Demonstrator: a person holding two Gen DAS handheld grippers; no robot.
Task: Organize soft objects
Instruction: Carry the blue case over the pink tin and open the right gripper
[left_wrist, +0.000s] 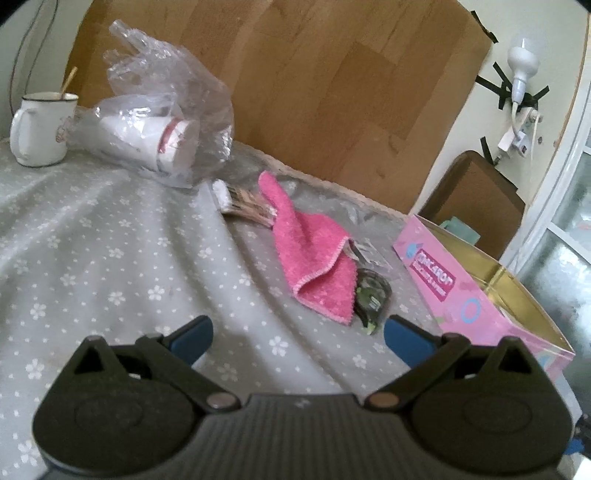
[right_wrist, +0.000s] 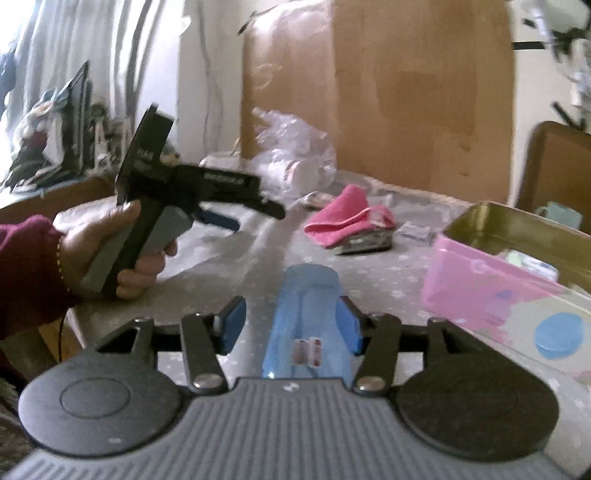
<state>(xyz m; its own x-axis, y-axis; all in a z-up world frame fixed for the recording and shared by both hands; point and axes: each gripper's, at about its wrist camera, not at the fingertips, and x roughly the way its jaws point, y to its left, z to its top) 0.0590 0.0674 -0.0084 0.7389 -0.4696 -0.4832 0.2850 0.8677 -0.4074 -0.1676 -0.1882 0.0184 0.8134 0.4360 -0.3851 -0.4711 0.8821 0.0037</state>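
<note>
A pink cloth (left_wrist: 309, 252) lies crumpled on the grey flowered tablecloth (left_wrist: 110, 240), partly over a small dark packet (left_wrist: 371, 295). It also shows in the right wrist view (right_wrist: 343, 219). My left gripper (left_wrist: 298, 331) is open and empty, just short of the cloth; it also shows held in a hand in the right wrist view (right_wrist: 255, 216). My right gripper (right_wrist: 291, 325) is open, with a light blue soft object (right_wrist: 306, 321) between its fingers, resting against the right pad (right_wrist: 351, 325). A pink open box (left_wrist: 480, 291) stands to the right of the cloth.
A clear plastic bag with white cups (left_wrist: 162, 129) and a white mug (left_wrist: 37, 129) stand at the back left. A bundle of sticks (left_wrist: 243, 206) lies behind the cloth. A cardboard sheet (left_wrist: 314, 81) leans on the wall behind the table.
</note>
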